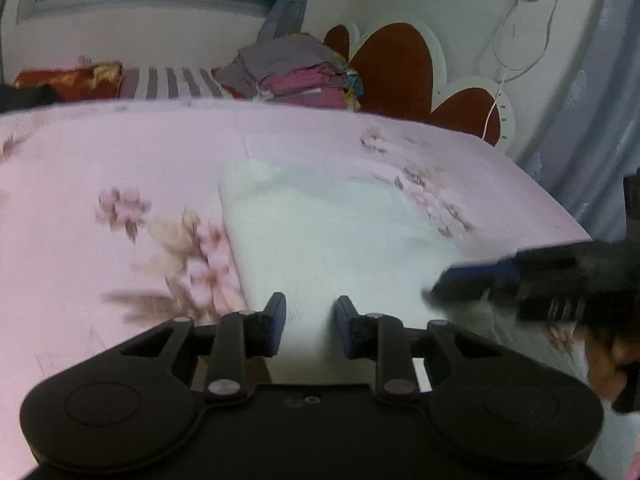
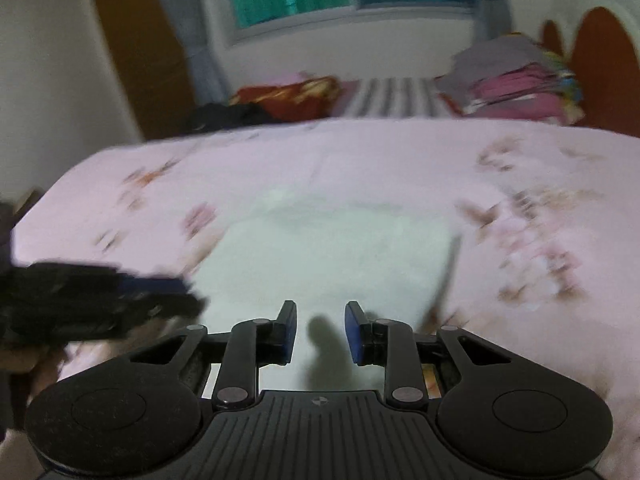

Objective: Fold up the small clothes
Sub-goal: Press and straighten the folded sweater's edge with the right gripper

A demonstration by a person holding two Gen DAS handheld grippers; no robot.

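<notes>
**Item: small white garment [image 1: 340, 236], folding in progress**

Progress, as judged: the garment is lying as a flat, roughly rectangular panel with straight side edges, which suggests at least one fold is already in place. Further folds appear to be remaining, since the panel is still broad. Neither gripper is holding cloth at this moment.

Location: the garment is resting on the bed [image 1: 100, 152], on a pink floral bedsheet, near the bed's front edge and directly ahead of both grippers.

Appearance: pale white to faintly mint, thin and soft-looking, lying mostly smooth. A slight raised ridge or seam is showing near its far edge in the right wrist view [image 2: 332, 248]. Finer details such as sleeves or a collar are too blurred to tell.

Left gripper [image 1: 311, 322]: jaws are standing moderately apart with nothing between them, hovering over the garment's near edge.

Right gripper [image 2: 321, 330]: jaws are likewise standing apart and empty, poised over the near edge and casting a shadow on the cloth.

Background: a stack of folded clothes [image 1: 296, 76] is sitting far back, by the headboard [image 1: 392, 68].
</notes>
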